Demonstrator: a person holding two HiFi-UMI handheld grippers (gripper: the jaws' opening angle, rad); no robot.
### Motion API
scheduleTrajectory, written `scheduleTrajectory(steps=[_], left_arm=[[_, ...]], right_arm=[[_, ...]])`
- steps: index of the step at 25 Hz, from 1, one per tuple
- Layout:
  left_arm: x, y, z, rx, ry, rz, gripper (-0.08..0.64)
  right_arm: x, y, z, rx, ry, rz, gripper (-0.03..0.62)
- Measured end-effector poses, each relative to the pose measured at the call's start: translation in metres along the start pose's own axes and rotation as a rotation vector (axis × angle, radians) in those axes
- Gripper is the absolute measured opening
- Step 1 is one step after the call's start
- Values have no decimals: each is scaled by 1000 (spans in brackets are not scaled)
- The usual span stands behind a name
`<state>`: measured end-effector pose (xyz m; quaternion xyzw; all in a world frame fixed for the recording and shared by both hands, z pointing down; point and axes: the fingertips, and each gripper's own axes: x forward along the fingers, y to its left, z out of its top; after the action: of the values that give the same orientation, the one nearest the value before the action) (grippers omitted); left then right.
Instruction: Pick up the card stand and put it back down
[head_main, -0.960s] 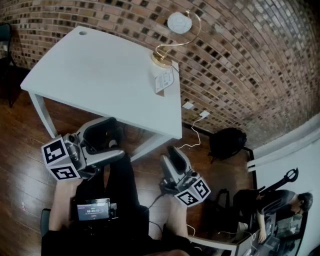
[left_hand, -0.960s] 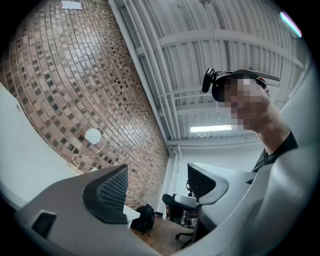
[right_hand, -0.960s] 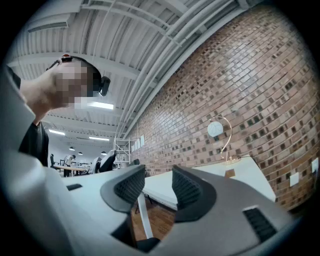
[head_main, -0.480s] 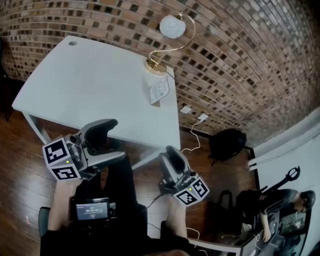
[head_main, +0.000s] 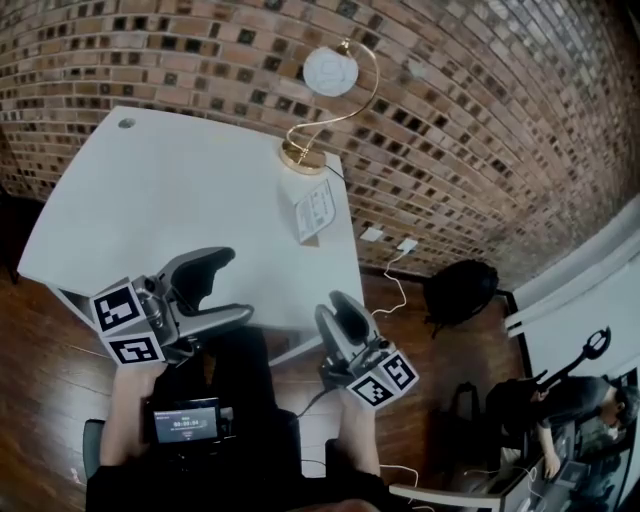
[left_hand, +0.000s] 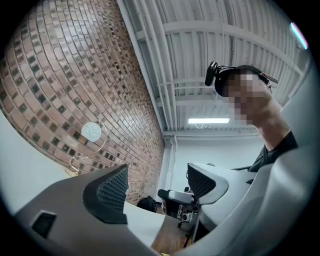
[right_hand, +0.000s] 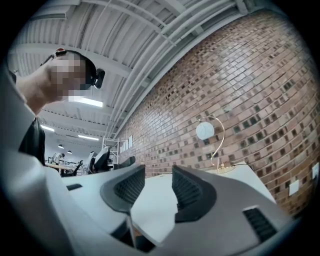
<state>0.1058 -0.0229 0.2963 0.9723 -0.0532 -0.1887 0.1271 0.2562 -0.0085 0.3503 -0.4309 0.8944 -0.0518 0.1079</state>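
Not begun: the card stand (head_main: 315, 208) sits far right on the worktop (head_main: 170, 200). The left gripper (head_main: 226, 288) gapes wide and the right gripper (head_main: 338, 312) is narrowly parted, both empty.

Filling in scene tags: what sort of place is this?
Probably a converted-industrial office or lab: exposed red brick wall, plain white desk with a gold curved-stem globe lamp, and a corrugated metal ceiling with strip lights.
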Motion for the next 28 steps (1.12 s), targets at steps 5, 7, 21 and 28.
scheduleTrajectory(steps=[5,7,21,28], left_arm=[[7,26,5,-2,14,-20,373],[10,35,5,-7,19,-31,373],[20,77,9,-22,44,-74,373],[13,88,10,-13,60,-51,373]], right_arm=[[19,-23,-4,-4,11,-40,196],[26,-30,-5,-7,18,-53,196],[57,-74,-13,-40,65,-151,196],[58,-105,-19,-48,97,-215,196]])
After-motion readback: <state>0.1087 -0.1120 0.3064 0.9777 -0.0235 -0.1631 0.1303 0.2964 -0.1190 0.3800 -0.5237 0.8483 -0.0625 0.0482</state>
